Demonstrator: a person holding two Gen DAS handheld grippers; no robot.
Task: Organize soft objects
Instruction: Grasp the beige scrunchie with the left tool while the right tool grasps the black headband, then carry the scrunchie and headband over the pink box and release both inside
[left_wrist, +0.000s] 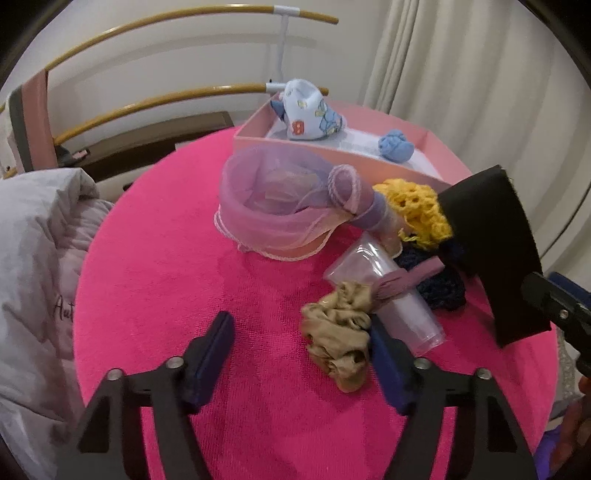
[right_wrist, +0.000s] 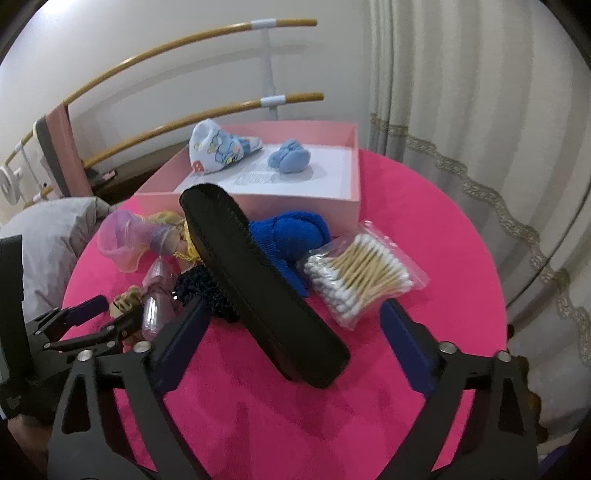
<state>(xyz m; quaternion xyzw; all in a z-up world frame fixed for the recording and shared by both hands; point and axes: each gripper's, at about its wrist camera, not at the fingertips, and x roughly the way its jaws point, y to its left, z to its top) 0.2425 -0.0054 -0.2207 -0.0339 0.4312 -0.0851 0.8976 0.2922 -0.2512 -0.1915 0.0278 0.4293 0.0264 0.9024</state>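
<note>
A crumpled beige stocking (left_wrist: 338, 341) lay on the pink worktop (left_wrist: 155, 266), touching the right finger of our left gripper (left_wrist: 301, 349), whose jaws stood apart. Our right gripper (right_wrist: 291, 317) gaped around a black pad (right_wrist: 258, 280), pads not pressing. Behind, a pink box (right_wrist: 343, 206) held a printed sock (right_wrist: 218, 151).

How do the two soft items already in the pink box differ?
The white printed sock is larger and patterned with blue cartoon figures; the light blue sock is smaller and plain. The white printed sock leans against the pink box at its back left corner; the light blue sock sits balled up on the floor. Both lie inside it, apart.
</note>
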